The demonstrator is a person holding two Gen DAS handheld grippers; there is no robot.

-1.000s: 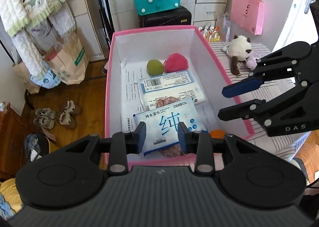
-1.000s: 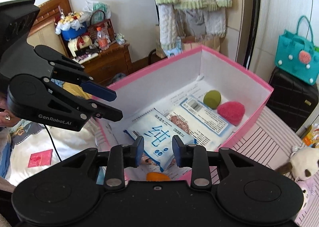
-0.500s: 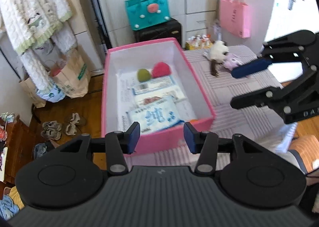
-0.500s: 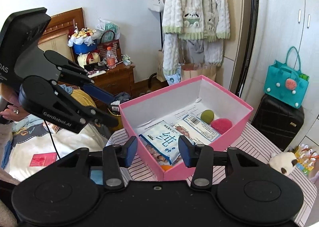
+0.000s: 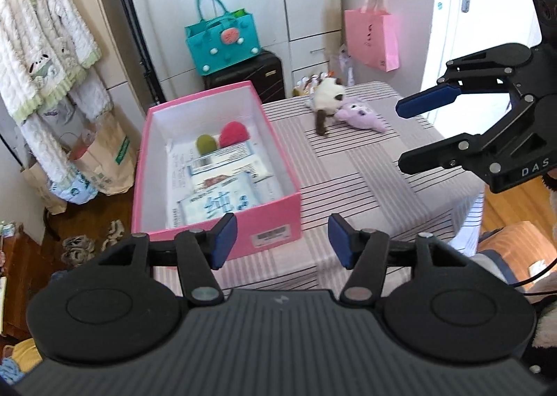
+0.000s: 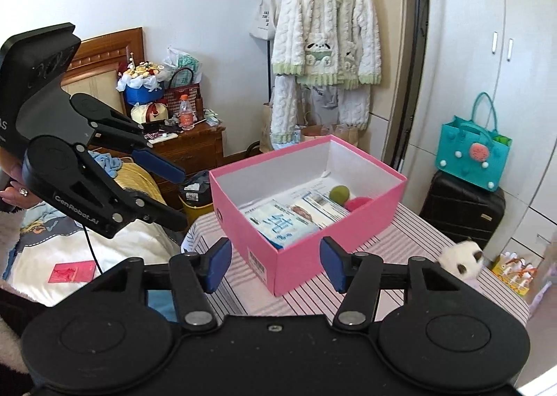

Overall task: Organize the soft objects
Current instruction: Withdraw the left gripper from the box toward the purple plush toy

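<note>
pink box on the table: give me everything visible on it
The pink box is an open, lidless rectangular carton, likely cardboard: pink outside and on the rim, white inside, with a barcode label on one short end. It sits flat on the striped tablecloth. Inside lie wipe packs, printed sheets, a green ball and a red-pink fluffy ball at the far end. Neither hand-held gripper touches it.

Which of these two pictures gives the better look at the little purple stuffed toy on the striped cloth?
The left wrist view. There the purple plush toy lies whole on the striped tablecloth, against the white cat plush. The right wrist view catches the cat plush at its right edge, and at most a pale blur of the purple one.
</note>
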